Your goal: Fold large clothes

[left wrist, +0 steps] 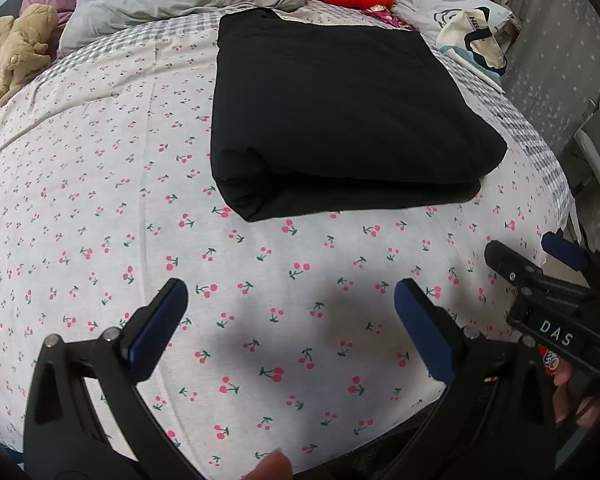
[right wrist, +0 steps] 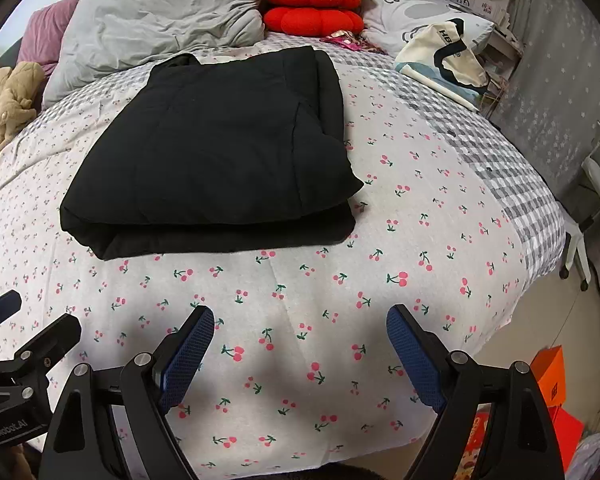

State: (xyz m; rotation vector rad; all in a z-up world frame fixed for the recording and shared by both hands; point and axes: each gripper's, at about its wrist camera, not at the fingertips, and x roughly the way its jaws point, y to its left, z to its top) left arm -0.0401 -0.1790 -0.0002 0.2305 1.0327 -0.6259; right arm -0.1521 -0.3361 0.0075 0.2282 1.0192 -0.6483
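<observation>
The left gripper (left wrist: 290, 312) hangs over the near edge of the bed (left wrist: 100, 200) with its blue pads spread wide and nothing between them; the right gripper (right wrist: 300, 340) hovers just beside it, equally spread and empty. Both point down at bare cherry-print sheet, well short of the black garment (right wrist: 220, 152), which lies farther up the bed as a thick, squared bundle with its rounded fold facing the grippers. It looks close to finished, perhaps with one more fold left. The risk lies in that bulk: a pinch that catches only the top layer could peel the stack open, and uneven lifting by the two grippers could skew the edges. Dragging the bundle could also ruck the sheet or push it toward the grey duvet (right wrist: 160, 12) and red cushions (right wrist: 312, 8) behind.
</observation>
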